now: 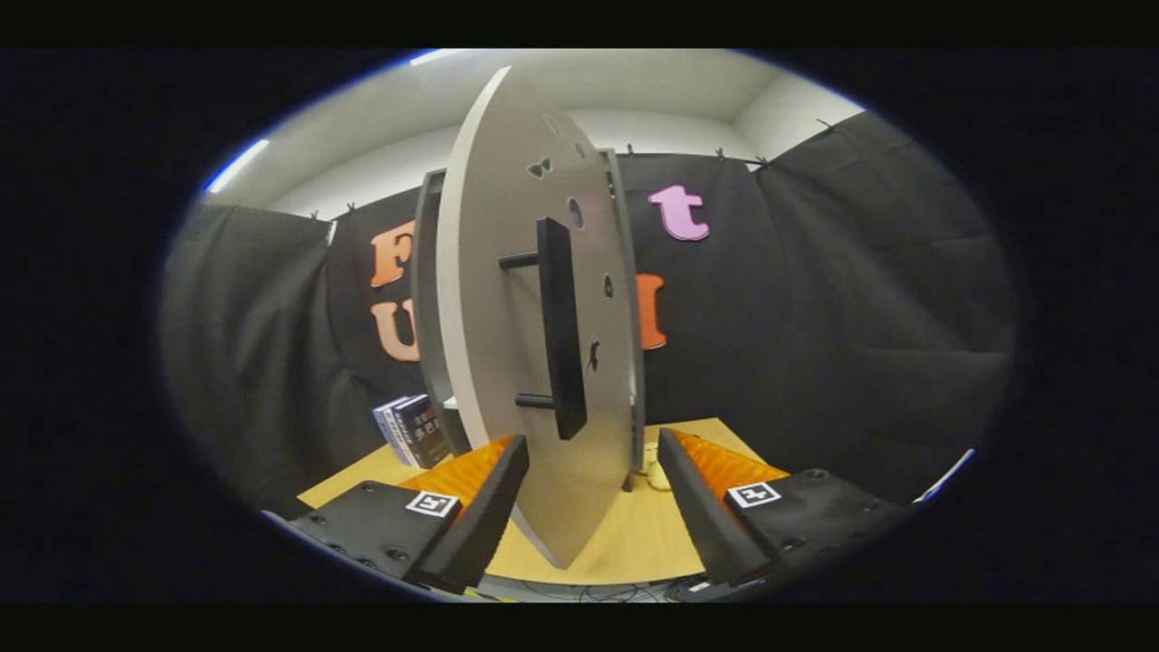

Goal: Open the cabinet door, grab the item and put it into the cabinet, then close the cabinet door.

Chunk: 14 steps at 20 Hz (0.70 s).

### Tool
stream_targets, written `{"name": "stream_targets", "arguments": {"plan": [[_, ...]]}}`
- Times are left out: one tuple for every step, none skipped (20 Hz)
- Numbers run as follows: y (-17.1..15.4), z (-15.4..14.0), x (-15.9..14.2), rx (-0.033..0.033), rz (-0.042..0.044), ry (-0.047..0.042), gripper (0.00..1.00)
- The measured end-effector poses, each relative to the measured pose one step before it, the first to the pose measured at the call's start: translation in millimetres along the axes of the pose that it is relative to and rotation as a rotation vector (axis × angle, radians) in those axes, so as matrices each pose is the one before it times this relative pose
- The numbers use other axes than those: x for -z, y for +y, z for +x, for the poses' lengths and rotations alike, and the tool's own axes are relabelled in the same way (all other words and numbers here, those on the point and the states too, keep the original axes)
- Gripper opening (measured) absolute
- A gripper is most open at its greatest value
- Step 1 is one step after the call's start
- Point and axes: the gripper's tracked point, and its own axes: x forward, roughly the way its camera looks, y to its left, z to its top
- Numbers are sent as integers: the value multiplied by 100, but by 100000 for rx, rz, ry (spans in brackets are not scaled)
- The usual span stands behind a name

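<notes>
The cabinet door (507,299) stands swung open, seen nearly edge-on, its pale face turned toward the right-hand jaw. Its lower edge reaches down into the gap between the two jaws, closer to the left jaw; whether it touches that jaw cannot be determined. A dark bar handle (560,330) is mounted upright on the door face by two short standoffs, one high and one low, and sits above and just beyond the jaws, not between them. Small dark decals are scattered over the door face. The gripper (593,480) has its jaws spread apart, pressing on nothing. Behind the door, the cabinet (427,290) frame shows as a dark upright edge on the left and a narrow edge on the right. The item, a small stack of boxes (412,430), stands tilted on the tabletop (616,539) to the left of the cabinet, beyond the left jaw and apart from it. The wooden tabletop runs under the door and between the jaws.
</notes>
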Motion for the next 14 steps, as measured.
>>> {"name": "stream_targets", "arguments": {"plan": [[1476,905,207,-1617,573,635,93],[1223,1131,259,-1048,180,589,93],[1086,1114,219,-618,248,62,93],[1060,994,100,-585,293,-89,93],[207,537,-137,-280,443,-155,93],[1177,922,310,-935,477,108,94],[1335,1181,292,-648,388,98,95],[1248,1387,191,-327,-79,196,95],[745,1321,99,618,-678,87,95],[318,1179,79,1082,-663,-56,95],[389,985,23,845,-319,-78,95],[350,640,187,468,-139,113,95],[325,690,35,560,-215,-39,95],[433,602,34,1000,-379,-36,95]]}}
